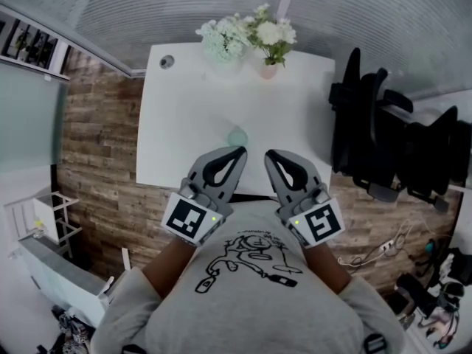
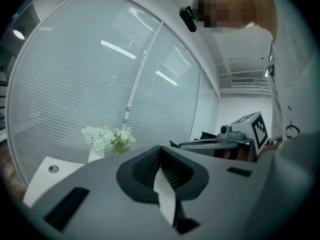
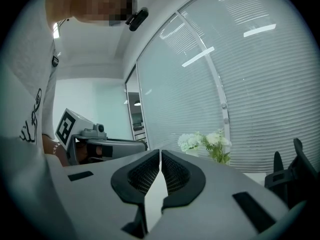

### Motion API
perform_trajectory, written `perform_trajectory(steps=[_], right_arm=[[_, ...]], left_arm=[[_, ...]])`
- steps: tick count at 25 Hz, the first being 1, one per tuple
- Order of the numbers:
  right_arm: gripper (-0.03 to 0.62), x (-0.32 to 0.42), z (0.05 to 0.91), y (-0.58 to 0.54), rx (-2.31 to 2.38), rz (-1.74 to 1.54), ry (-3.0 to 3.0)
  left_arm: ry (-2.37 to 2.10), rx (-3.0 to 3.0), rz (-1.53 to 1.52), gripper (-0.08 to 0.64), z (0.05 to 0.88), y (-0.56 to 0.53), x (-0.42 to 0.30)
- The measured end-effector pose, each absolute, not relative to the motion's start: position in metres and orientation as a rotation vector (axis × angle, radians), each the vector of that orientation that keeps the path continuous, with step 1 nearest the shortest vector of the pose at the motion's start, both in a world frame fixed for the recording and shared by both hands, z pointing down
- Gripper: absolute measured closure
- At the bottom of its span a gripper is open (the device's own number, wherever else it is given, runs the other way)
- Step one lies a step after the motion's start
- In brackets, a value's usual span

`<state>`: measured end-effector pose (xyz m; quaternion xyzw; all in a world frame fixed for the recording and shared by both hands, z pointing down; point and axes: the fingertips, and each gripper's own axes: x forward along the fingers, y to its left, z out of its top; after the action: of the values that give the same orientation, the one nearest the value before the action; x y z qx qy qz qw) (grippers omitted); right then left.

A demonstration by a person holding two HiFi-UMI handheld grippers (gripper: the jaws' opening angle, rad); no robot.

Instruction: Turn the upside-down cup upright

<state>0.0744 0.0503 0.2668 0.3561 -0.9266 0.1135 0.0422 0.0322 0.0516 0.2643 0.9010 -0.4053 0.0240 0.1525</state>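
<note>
Head view showed the pale green cup [image 1: 237, 136] on the white desk [image 1: 184, 116], just beyond the left hand-held gripper [image 1: 237, 152] and right hand-held gripper [image 1: 270, 155], both closed and empty; advancing with jaws together might knock it away.

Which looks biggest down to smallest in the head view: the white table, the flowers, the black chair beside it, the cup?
1. white table
2. black chair
3. flowers
4. cup
The chair stands farther from the camera, so may look undersized.

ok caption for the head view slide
Left claw and right claw, both shut, near a pale cup on white table
</note>
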Motion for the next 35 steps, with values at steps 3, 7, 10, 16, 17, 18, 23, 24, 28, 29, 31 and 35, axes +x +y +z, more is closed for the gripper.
perform_trajectory(steps=[3, 7, 10, 16, 17, 18, 23, 24, 28, 29, 31, 35], right_arm=[[0.554, 0.075, 0.267, 0.045, 1.083, 0.341, -2.836], [0.554, 0.074, 0.268, 0.038, 1.087, 0.336, -2.835], [0.554, 0.072, 0.27, 0.034, 1.094, 0.337, -2.825], [0.554, 0.062, 0.27, 0.027, 1.12, 0.329, -2.813], [0.554, 0.06, 0.27, 0.026, 1.128, 0.327, -2.814], [0.554, 0.059, 0.269, 0.026, 1.135, 0.32, -2.815], [0.552, 0.049, 0.272, 0.025, 1.141, 0.283, -2.826], [0.552, 0.047, 0.274, 0.026, 1.137, 0.281, -2.827], [0.551, 0.041, 0.283, 0.026, 1.146, 0.253, -2.828], [0.551, 0.039, 0.285, 0.026, 1.148, 0.243, -2.827], [0.543, 0.037, 0.292, 0.026, 1.143, 0.23, -2.817], [0.468, 0.033, 0.309, 0.027, 1.129, 0.246, -2.789]], left_arm=[[-1.167, 2.583, 0.07, 0.555, 0.265, 0.046, 0.033], [-1.162, 2.581, 0.076, 0.555, 0.267, 0.04, 0.032], [-1.161, 2.58, 0.081, 0.555, 0.267, 0.034, 0.028], [-1.116, 2.589, 0.084, 0.555, 0.27, 0.026, 0.019], [-1.108, 2.593, 0.086, 0.555, 0.271, 0.025, 0.018], [-1.101, 2.597, 0.088, 0.555, 0.271, 0.024, 0.016], [-1.061, 2.61, 0.1, 0.555, 0.278, 0.022, 0.008], [-1.052, 2.612, 0.102, 0.555, 0.28, 0.022, 0.007], [-1.021, 2.608, 0.111, 0.555, 0.292, 0.022, 0.002], [-1.014, 2.607, 0.113, 0.555, 0.296, 0.022, 0.0], [-1.004, 2.604, 0.123, 0.555, 0.303, 0.021, -0.003], [-0.992, 2.603, 0.142, 0.555, 0.317, 0.018, -0.008]])
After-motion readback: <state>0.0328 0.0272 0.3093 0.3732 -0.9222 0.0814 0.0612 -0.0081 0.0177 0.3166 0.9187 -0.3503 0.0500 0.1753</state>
